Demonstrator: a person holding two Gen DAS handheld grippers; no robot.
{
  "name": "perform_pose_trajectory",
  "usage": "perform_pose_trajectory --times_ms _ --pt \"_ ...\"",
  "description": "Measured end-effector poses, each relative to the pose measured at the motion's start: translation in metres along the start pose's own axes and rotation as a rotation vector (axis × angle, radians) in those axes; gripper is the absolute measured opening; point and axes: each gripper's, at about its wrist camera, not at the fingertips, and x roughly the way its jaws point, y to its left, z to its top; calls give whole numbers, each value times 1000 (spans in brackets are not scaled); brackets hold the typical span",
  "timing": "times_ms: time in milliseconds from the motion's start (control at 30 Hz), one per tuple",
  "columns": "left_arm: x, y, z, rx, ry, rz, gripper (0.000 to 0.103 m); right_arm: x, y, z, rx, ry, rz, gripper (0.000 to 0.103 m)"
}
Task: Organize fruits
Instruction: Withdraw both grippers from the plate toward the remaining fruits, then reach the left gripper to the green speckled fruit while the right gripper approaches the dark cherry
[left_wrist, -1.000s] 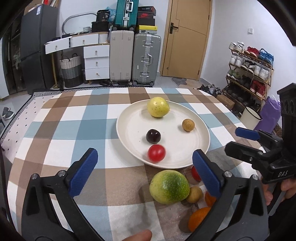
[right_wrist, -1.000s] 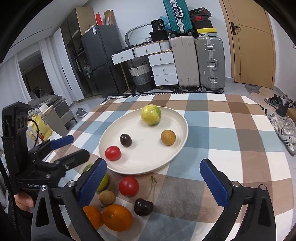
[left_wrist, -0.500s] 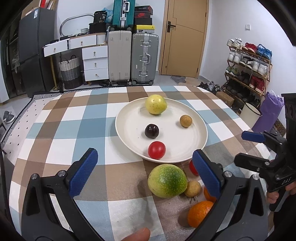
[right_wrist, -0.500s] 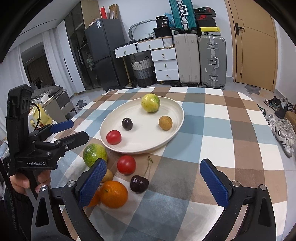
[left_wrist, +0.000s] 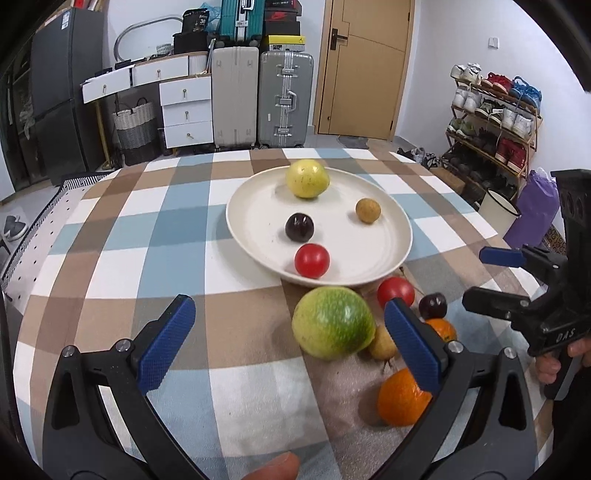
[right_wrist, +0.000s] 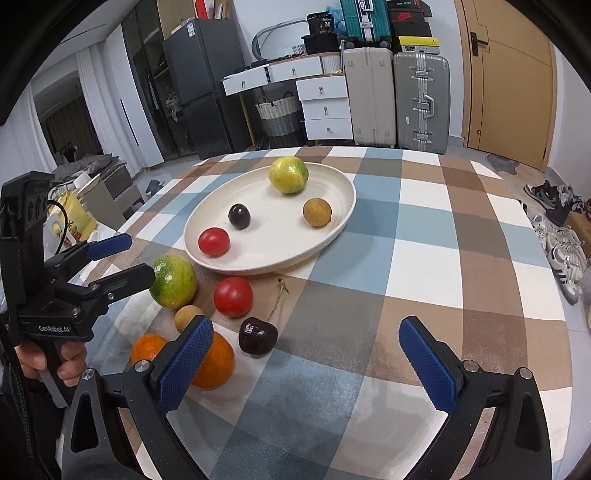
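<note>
On the table (left_wrist: 110, 236), w/ its checked blue/brown/white cloth, a white plate (left_wrist: 391, 254) sits toward the far edge, about centre. Plate holds 4 fruits, all apart from each other: yellow-green citrus (left_wrist: 307, 178) at the far rim, small tan round fruit (left_wrist: 368, 210) on the right side, dark plum-like fruit (left_wrist: 299, 227) mid-plate, red tomato (left_wrist: 312, 260) near the near rim.

Loose fruit is clustered on the cloth just beside the plate's near rim: big green fruit (left_wrist: 333, 323) closest to the left gripper, second red tomato (right_wrist: 233, 297) next to it, dark cherry (right_wrist: 258, 336) w/ a stem pointing toward the plate, small tan fruit (right_wrist: 187, 318) touching or nearly touching the green one, a large orange (right_wrist: 213, 361) and a smaller orange (right_wrist: 148, 348) nearest the table's near edge.

Left gripper (left_wrist: 290, 345): jaws spread wide, nothing between them, hovering low w/ the green fruit just ahead between the blue pads (left_wrist: 166, 347). A fingertip shows at the bottom of the left wrist view.

Right gripper (right_wrist: 306, 363): jaws also wide apart, empty, over the cloth; its left pad overlaps the large orange in view, contact can't be judged. Cherry lies just ahead of it.

Each gripper is held in a hand (right_wrist: 51, 363) at the handle.
</note>
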Motion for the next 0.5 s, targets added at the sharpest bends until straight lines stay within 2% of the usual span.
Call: perform_pose_trajectory --times_ms 500 --pt "12 1 -4 -17 32 -4 102 23 -12 3 108 62 -12 102"
